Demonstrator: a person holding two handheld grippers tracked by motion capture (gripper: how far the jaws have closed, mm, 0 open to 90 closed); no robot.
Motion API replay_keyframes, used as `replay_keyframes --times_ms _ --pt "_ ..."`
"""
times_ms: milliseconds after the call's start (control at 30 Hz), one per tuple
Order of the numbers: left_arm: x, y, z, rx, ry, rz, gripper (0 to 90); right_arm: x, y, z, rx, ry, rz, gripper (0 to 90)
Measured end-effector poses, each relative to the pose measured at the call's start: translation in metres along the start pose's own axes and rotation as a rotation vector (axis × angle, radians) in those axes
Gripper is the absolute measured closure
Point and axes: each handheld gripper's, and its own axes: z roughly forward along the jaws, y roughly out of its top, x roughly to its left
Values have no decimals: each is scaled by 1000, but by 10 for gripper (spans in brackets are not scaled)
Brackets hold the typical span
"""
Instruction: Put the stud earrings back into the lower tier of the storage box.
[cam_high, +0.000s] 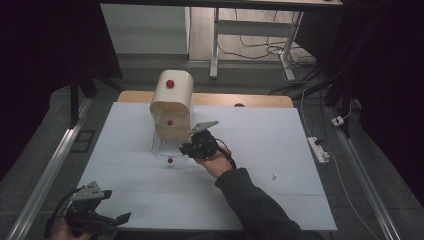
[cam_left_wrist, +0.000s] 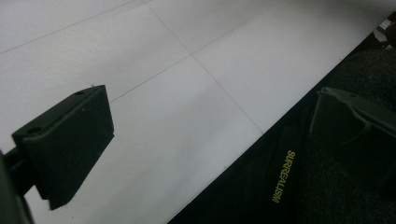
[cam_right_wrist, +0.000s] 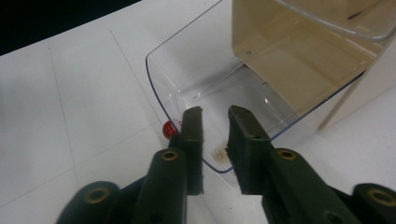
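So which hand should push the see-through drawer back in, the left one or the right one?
Probably the right. The right gripper already hangs over the front rim of the pulled-out clear drawer, beside its red knob. The left gripper is open at the table's near left corner, far from the drawer unit.

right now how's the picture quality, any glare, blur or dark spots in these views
High view: dim overall, surroundings nearly black, white table evenly lit, cream drawer cabinet readable. Left gripper view: near jaws soft and dark, and the yellow lettering is still legible. Right gripper view: brightest; the clear drawer shows faint reflections, and the right gripper looks slightly blurred.
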Motion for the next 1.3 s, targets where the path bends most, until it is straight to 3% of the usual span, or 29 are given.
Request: replay_keyframes --times_ms 233,333,400,433,800,1000,1300 --pt "-1 0 0 3 2 1 0 -1 -4 -17 32 -8 -6 591" --pt "-1 0 1 6 2 1 0 -2 -11 -29 61 -17 8 457" --pt "-1 1 1 7 3 1 0 -2 -12 -31 63 -21 11 424" --pt "-1 1 1 8 3 0 0 -3 -17 -37 71 -31 11 344" --pt "-1 1 1 7 1 0 0 -1 -39 -64 78 -56 16 92" --pt "-1 1 1 8 1 2 0 -2 -56 -80 111 -88 16 2" --pt "-1 1 1 9 1 5 0 -12 -82 -106 130 -151 51 0"
